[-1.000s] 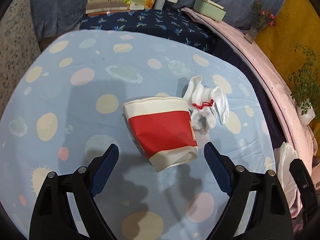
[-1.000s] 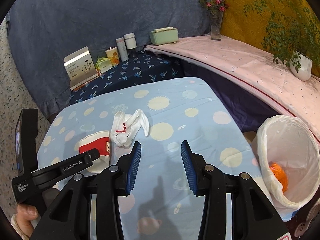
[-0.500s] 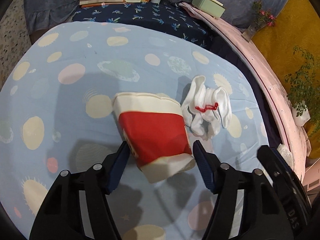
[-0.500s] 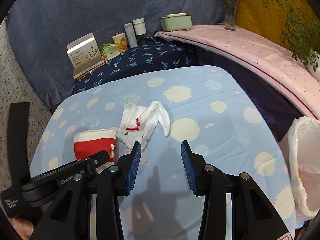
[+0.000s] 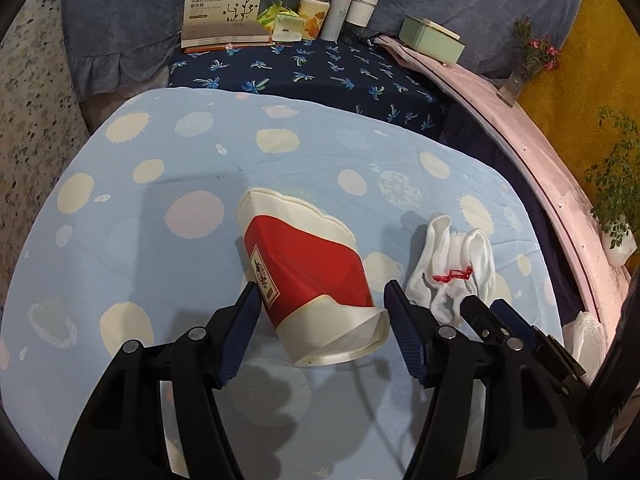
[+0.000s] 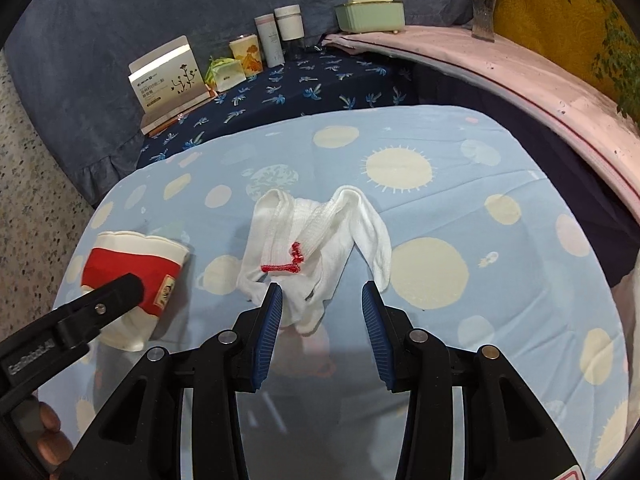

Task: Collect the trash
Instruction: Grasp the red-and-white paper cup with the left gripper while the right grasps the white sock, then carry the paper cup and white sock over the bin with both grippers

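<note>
Pale blue cloth with moons and suns covers the bench (image 5: 200, 152) right under me, and most of it lies bare.

Closest in, my left gripper (image 5: 322, 290) has its jaws clamped on the paper cup (image 5: 304, 264), which lies tipped on its side near the bench's middle. One pad sits on the red wall by the label and the other against the flared white foot. The cup looks light and thin and is already dented, so I judge a harder squeeze would fold it. The stiffer foot is the better hold.

My right gripper (image 6: 322, 289) hangs with its jaws released. The lower hem of the white gloves (image 6: 316, 240) reaches between them, unpinched. The gloves lie just beside the cup. They look soft and limp and are tied with red thread, so I would pinch the bunched middle by the knot so that nothing trails.

To my right the bench edge drops off, with a white bin liner (image 5: 582, 334) just past it. Farther off a dark palm-print ledge (image 5: 320, 72) carries a box (image 5: 224, 4) and canisters (image 5: 352, 14), well clear.
</note>
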Tool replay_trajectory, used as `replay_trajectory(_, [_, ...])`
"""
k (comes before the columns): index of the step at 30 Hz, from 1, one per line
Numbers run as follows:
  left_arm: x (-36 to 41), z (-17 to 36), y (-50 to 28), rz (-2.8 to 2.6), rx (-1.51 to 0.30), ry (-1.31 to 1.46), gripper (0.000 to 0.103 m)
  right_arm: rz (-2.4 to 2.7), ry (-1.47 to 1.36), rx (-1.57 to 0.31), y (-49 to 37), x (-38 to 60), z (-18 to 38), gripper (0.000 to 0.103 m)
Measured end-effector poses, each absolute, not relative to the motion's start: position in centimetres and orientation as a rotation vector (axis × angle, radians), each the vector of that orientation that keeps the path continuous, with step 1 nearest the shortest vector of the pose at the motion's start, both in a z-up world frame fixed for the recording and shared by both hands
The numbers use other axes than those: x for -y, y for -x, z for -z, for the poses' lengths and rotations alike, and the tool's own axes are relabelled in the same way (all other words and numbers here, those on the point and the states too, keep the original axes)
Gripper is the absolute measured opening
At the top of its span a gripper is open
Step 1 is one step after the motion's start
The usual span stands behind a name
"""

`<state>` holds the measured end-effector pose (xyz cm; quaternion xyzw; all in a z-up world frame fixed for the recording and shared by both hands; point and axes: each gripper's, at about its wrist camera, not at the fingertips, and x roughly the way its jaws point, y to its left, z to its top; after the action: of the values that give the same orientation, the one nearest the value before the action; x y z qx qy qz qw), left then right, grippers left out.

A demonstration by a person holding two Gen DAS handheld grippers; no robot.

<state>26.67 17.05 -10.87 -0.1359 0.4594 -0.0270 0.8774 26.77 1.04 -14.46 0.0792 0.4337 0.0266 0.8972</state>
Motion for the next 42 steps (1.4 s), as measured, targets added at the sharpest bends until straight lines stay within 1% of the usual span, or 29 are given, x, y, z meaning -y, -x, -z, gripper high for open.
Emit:
replay_trajectory(2, [-17.2,11.1,-26.9,0.058,-0.964,0.287,0.061,-0.055,-0.164,-0.909,-27.1,-1.1,15.0,0.038])
replay_trajectory(3, [-17.2,11.3,-26.9,0.059,-0.968,0.287,0.061,-0.057,-0.163,-0.916,-27.2,-1.1,15.2,0.035])
replay_trajectory(4, [-17.2,11.5,-26.9,0.061,-0.973,0.29,0.06,-0.059,-0.161,-0.924,-27.3,-1.2,15.5,0.031])
replay_trajectory(5, [-17.1,11.7,-26.9,0.063,-0.977,0.291,0.06,-0.063,-0.157,-0.935,-27.4,-1.3,15.8,0.021])
replay_trajectory(6, [-17.0,11.9,-26.9,0.066,-0.982,0.293,0.06,-0.067,-0.155,-0.94,-27.3,-1.4,16.0,0.018])
replay_trajectory(7, [-16.9,12.1,-26.8,0.07,-0.988,0.295,0.06,-0.068,-0.154,-0.935,-27.2,-1.4,16.0,0.017])
replay_trajectory(8, [-16.8,12.2,-26.7,0.073,-0.993,0.295,0.06,-0.068,-0.151,-0.935,-27.0,-1.3,16.0,0.01])
replay_trajectory(9, [-16.6,12.4,-26.6,0.075,-0.998,0.294,0.06,-0.071,-0.15,-0.94,-27.0,-1.3,16.0,0.006])
replay_trajectory(14, [-15.6,12.0,-25.8,0.095,-0.995,0.288,0.06,-0.069,-0.153,-0.896,-25.6,-0.5,14.1,0.006])
replay_trajectory(24, [-11.8,7.5,-23.8,0.166,-0.925,0.246,0.059,-0.018,-0.189,-0.746,-21.9,3.7,7.1,0.005])
replay_trajectory(34, [-4.3,2.4,-20.6,0.295,-0.85,0.163,0.059,0.07,-0.21,-0.615,-16.5,9.9,1.7,0.005])
replay_trajectory(42, [2.7,0.0,-17.7,0.402,-0.813,0.076,0.059,0.158,-0.234,-0.553,-12.2,16.0,-0.4,0.005])
